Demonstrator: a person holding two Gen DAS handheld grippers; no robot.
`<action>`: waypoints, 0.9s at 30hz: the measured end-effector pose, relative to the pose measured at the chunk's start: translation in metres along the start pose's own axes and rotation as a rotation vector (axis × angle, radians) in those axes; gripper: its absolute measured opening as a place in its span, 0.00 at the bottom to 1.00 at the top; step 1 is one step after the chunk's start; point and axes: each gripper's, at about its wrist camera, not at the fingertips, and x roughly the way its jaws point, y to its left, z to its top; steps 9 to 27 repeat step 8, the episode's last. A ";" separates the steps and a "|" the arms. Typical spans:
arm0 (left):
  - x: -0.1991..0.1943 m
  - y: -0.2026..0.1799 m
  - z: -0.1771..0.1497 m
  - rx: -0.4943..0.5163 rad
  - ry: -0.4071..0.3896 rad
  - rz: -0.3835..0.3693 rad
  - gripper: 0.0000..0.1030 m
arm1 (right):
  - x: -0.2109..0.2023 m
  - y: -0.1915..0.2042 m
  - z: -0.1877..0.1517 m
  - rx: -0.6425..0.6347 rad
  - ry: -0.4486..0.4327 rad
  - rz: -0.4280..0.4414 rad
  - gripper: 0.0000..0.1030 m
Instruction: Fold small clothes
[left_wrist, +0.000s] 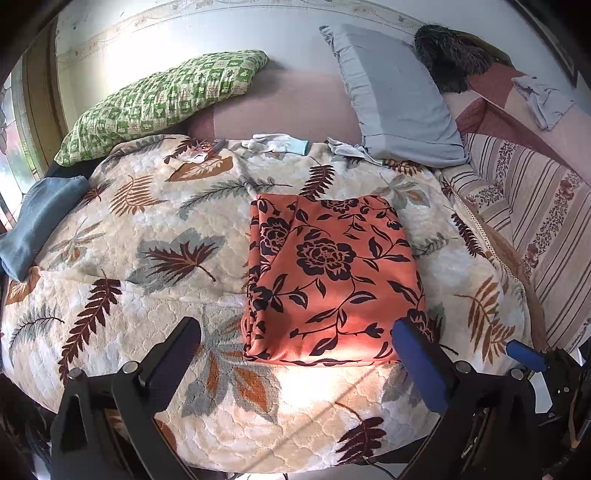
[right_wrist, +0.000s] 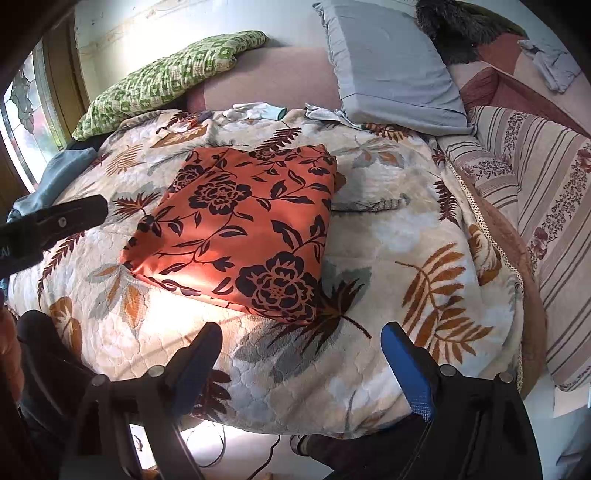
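Both wrist views near, tilted down over bed — shared: orange floral cloth (left_wrist: 328, 280) (right_wrist: 243, 229).

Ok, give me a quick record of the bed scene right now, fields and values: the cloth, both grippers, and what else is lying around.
cloth: orange floral cloth, folded into a rectangle, flat on the blanket
left gripper: open, nothing between the jaws, just short of the cloth's near edge
right gripper: open, holding nothing, apart from the cloth
pillows: green pillow and grey pillow at the far side
other: white gloves beyond the cloth, blue garment at the left edge
fold state: looks finished
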 end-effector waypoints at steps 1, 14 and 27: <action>0.000 0.000 0.001 0.000 -0.006 -0.001 1.00 | 0.000 0.000 0.001 -0.001 0.000 0.001 0.87; -0.003 -0.003 0.009 0.016 -0.044 -0.001 1.00 | 0.005 -0.002 0.010 0.000 -0.001 -0.012 0.87; -0.003 -0.003 0.009 0.016 -0.044 -0.001 1.00 | 0.005 -0.002 0.010 0.000 -0.001 -0.012 0.87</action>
